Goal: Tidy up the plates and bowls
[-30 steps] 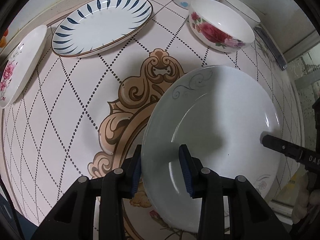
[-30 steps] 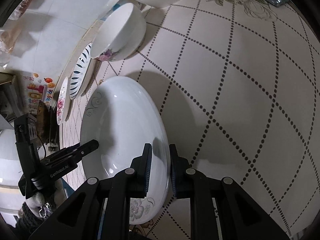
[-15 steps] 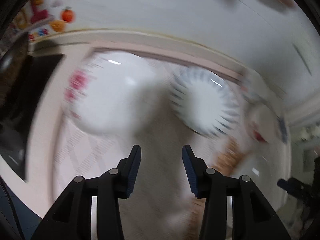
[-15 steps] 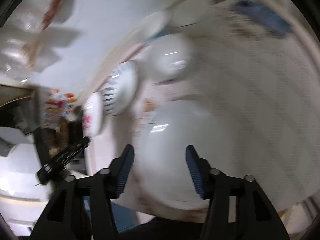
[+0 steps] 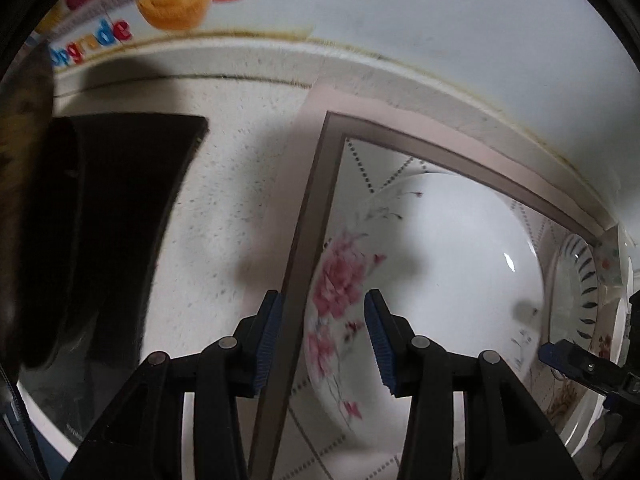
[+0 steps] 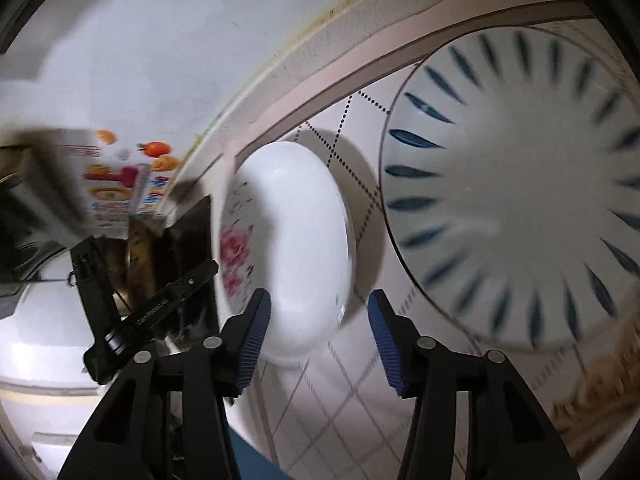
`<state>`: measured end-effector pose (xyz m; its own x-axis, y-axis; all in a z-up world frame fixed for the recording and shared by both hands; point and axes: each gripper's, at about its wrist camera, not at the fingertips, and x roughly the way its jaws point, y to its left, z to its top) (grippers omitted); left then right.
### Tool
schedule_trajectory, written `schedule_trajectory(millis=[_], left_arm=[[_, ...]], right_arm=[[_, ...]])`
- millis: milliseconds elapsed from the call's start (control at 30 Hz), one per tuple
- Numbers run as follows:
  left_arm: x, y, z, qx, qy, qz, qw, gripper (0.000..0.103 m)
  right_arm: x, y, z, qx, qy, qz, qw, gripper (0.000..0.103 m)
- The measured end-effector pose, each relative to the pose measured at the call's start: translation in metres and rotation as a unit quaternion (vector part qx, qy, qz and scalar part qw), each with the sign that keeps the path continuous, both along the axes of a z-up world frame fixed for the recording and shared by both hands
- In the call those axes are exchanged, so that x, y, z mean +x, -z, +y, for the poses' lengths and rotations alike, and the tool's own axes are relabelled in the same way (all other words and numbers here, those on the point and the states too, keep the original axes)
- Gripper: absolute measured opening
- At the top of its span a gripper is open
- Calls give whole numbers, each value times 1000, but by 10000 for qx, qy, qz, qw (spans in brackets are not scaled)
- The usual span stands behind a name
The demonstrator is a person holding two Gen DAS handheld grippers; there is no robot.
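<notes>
Both grippers empty, closing in on the rose plate

The left gripper (image 5: 324, 340) stands part open over the rose plate's (image 5: 432, 280) rim at 9 o'clock, nothing gripped; the right gripper (image 6: 318, 340), jaws just narrowing, is empty at 3 o'clock; the plate lies on the counter (image 5: 240, 208) mat, beside the blue-petal plate (image 6: 516, 200); each should straddle the rim squarely before closing.

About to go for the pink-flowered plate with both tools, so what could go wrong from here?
1. The flowered plate lies near the mat's corner, and the left tool hangs open over its rim; a push could slide it off the mat.
2. The striped plate lies close beside it, so the open right tool could knock the two together.
</notes>
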<state>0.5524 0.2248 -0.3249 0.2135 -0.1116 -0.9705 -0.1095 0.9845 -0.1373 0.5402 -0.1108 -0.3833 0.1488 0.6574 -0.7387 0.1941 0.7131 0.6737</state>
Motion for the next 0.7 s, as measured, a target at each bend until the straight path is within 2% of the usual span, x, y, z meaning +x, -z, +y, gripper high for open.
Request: schedule_trajectory(millis=[167,233,267,367,467,700], left_arm=[[11,21,-4,-112,250,211,9994,40],[11,24,-4,-273,272,143,9992,37],[10,23,-5,-311,293,67,9991,31],[8,22,-7,-236,324,-42,9992,30],[0,19,-8,-229,349,-132,9990,25],[-33,3,-20,-132,466,-338,9983,24]], right_arm=[[16,20,14,-259,3,163,9995,38],[21,26,22,-296,10,177,9994,31],[25,27,27,-377,-4,172,9991,26],[29,33,26,-554,-5,124,9984,16],[29,33,27,-668,-61,-49,9977,16],[15,26,18,-789,-114,-262,9965,16]])
